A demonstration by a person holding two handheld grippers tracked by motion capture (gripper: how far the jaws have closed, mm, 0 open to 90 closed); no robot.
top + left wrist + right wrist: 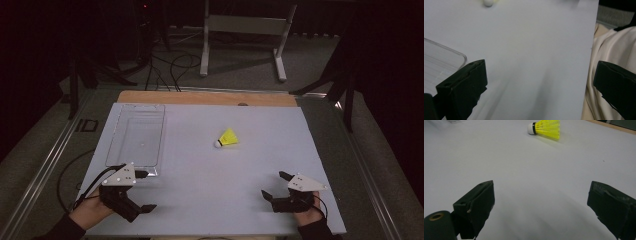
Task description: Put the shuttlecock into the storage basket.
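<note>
Table [210, 175]: pale board top, with a strip of bare wood showing along its far edge. Clear plastic tray [136, 137] lies near the far-left corner, long side running along the left edge; its near rounded corner also shows in the left gripper view [454, 53]. Left gripper [145, 191] sits at the near-left corner, just off the tray's near end, held in a hand [90, 212] that comes up over the near edge; jaws spread wide, nothing between them, bare board under them in its own view [539, 82]. Right gripper [274, 186] sits at the near-right corner in the other hand [310, 216]; jaws likewise wide apart and empty [541, 205]. Cream cloth [609, 50] hangs past the table edge in the left gripper view. Shuttlecock [227, 138]: yellow skirt, white cork tip with a dark band, lying on its side near the middle of the table, toward the far edge, cork pointing to the left edge. It is well apart from both grippers: beyond the right one and off to the left of its line [546, 127], touching neither. From the left gripper's camera, the white cork alone peeks in at the top edge [488, 2].
</note>
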